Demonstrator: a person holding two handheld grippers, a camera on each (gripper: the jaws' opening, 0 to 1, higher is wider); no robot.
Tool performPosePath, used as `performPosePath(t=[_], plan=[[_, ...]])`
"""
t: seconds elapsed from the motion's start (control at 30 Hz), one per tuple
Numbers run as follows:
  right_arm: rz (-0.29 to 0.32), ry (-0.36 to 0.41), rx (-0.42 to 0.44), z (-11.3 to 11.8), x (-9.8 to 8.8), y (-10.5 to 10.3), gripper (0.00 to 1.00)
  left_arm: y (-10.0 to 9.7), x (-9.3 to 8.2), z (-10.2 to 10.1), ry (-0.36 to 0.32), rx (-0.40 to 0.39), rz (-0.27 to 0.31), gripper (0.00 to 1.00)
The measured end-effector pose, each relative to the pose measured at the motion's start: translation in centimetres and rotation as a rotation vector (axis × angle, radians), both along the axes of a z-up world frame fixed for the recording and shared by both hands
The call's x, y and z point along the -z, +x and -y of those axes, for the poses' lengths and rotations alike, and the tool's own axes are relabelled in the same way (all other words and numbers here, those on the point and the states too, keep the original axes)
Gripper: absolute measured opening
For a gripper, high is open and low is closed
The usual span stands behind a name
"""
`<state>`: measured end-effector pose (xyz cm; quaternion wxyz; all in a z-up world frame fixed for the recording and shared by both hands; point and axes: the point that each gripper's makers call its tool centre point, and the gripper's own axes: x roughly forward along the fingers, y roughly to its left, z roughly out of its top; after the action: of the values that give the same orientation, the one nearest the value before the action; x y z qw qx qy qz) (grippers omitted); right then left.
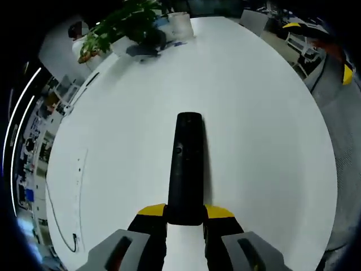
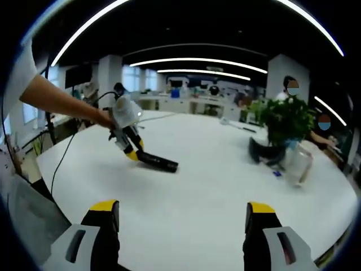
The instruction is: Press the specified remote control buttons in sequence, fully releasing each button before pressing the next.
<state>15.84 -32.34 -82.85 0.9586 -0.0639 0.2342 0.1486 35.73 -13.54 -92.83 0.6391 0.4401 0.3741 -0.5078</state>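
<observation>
White table (image 1: 265,113) bears the remote (image 1: 186,169), clamped by left gripper (image 1: 185,217) (right gripper (image 2: 180,217) spread wide, hovering).

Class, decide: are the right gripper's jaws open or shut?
Open. In the right gripper view, the right gripper shows its yellow-tipped jaws standing wide apart with bare white table between.

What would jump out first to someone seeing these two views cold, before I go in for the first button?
The black remote control lies lengthwise on the white table, its near end clamped between the yellow-tipped jaws of the left gripper. In the right gripper view the right gripper hangs wide open over bare tabletop, well short of the remote. Further back, a leafy potted plant stands beside a clear container.
</observation>
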Motion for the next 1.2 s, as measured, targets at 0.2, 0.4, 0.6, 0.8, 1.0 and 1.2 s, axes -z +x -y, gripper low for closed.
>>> performPosePath(t=[0.2,0.4,0.6,0.8,1.0,1.2], plan=[[0.0,0.011,-0.004,-0.1,-0.1,0.0,0.93,1.6,0.1,0.1,0.035,-0.003,0.011,0.23],[0.0,0.013,-0.006,-0.2,-0.1,0.0,0.93,2.0,0.8,0.2,0.074,0.02,-0.019,0.23],[-0.009,0.01,-0.012,-0.3,0.1,0.0,0.93,2.2,1.5,-0.1,0.112,0.032,-0.044,0.23],[-0.014,0.013,-0.019,-0.5,0.2,0.0,0.93,2.3,1.7,-0.3,0.11,0.024,-0.075,0.23],[-0.023,0.006,-0.031,-0.7,0.4,-0.1,0.93,2.3,1.8,-0.3,0.094,0.009,-0.078,0.24],[-0.016,0.012,-0.045,-1.0,0.3,-0.2,0.93,2.3,1.5,-0.4,0.038,-0.05,0.022,0.24]])
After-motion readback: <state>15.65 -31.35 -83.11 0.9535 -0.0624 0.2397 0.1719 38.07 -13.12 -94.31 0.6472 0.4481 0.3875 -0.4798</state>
